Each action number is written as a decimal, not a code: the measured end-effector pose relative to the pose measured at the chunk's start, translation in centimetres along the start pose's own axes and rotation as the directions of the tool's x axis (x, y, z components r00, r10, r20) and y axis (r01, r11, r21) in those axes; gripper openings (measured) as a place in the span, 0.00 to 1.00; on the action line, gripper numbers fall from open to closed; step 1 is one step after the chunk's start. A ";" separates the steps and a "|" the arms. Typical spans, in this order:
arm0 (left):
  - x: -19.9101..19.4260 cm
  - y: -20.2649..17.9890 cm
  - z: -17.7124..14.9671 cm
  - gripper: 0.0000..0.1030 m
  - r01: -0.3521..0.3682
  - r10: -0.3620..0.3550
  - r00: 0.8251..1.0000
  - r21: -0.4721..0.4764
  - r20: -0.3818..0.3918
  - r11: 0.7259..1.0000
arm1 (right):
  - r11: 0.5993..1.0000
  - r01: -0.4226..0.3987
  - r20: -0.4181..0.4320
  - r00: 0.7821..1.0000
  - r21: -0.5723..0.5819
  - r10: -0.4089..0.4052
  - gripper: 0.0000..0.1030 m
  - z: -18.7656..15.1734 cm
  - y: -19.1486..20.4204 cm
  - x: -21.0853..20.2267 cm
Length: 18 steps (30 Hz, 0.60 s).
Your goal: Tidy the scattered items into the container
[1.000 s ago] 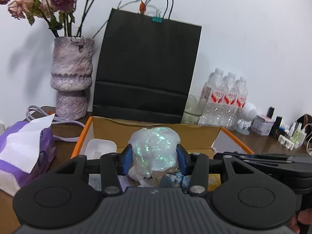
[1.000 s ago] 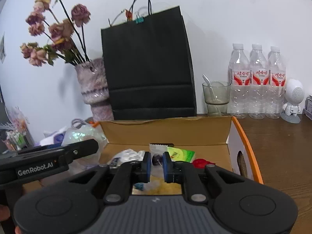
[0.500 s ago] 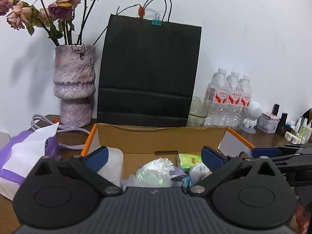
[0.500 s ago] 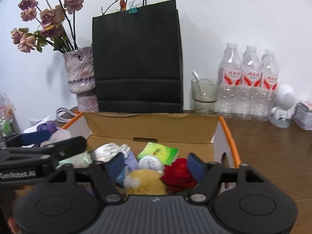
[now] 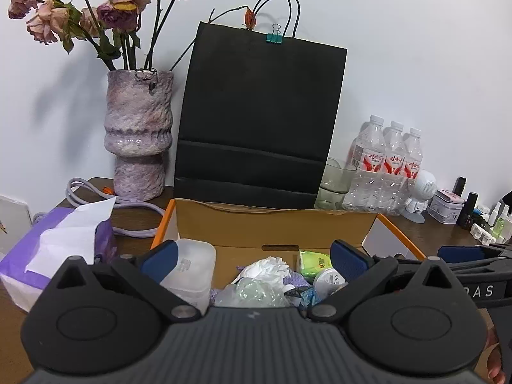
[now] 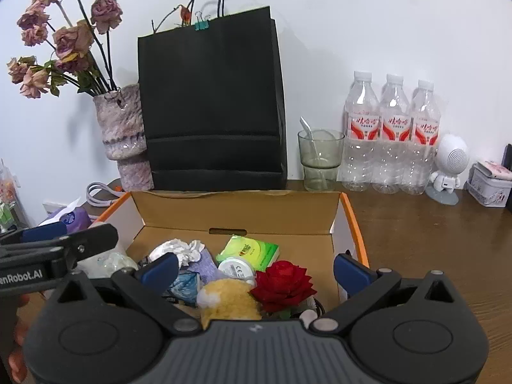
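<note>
An orange-edged cardboard box (image 5: pixel 275 220) lies open below both grippers. Inside it are an iridescent crumpled wrapper (image 5: pixel 256 292), white crumpled tissue (image 5: pixel 267 265), a translucent plastic tub (image 5: pixel 192 272), a green packet (image 6: pixel 248 251), a round white tin (image 6: pixel 236 268), a yellow fluffy ball (image 6: pixel 228 297) and a red rose (image 6: pixel 283 284). My left gripper (image 5: pixel 254 257) hangs open over the box's left half, holding nothing. My right gripper (image 6: pixel 256 268) is over the right half, its jaws opening wide with nothing pressed between the pads.
Behind the box (image 6: pixel 236 211) stand a black paper bag (image 5: pixel 259 118), a vase of dried roses (image 5: pixel 137 134), a glass with a spoon (image 6: pixel 320 160) and three water bottles (image 6: pixel 392 134). A purple tissue pack (image 5: pixel 54 249) lies at the left; a small robot figure (image 6: pixel 448 169) and a tin (image 6: pixel 489 185) stand at the right.
The left gripper opened and let the iridescent wrapper drop into the box. The right gripper went from nearly shut to wide open. Both views now look higher over the box.
</note>
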<state>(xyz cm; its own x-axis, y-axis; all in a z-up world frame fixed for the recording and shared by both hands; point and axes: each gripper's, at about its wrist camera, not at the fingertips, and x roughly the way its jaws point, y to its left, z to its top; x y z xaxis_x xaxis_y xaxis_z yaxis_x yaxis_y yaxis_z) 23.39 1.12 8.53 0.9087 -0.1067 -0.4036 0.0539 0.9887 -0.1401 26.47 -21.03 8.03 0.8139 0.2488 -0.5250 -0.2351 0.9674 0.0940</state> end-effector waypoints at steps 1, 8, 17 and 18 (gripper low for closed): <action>-0.2 0.0 0.0 1.00 -0.003 0.003 1.000 -0.002 -0.002 1.000 | 1.000 0.003 0.002 1.000 -0.001 -0.003 1.00 0.0 0.1 -0.3; -3.1 -0.9 -0.4 1.00 -0.001 0.000 1.000 0.023 0.024 1.000 | 1.000 0.014 0.014 1.000 -0.004 -0.013 1.00 -0.5 0.6 -2.6; -8.3 -2.5 -3.7 1.00 0.017 -0.023 0.999 0.120 0.046 0.993 | 0.999 0.029 0.019 0.999 -0.033 -0.029 1.00 -4.0 1.5 -7.0; -8.8 -2.5 -4.2 1.00 0.023 -0.028 0.999 0.119 0.041 0.993 | 0.999 0.033 0.021 0.999 -0.037 -0.033 1.00 -4.4 1.7 -7.5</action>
<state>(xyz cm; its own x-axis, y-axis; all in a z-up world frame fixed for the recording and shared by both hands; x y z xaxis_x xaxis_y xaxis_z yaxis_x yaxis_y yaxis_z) 13.52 -0.85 8.60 0.9232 -0.1299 -0.3617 0.1236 0.9915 -0.0405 17.65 -21.48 8.36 0.8324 0.2181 -0.5095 -0.2271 0.9728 0.0453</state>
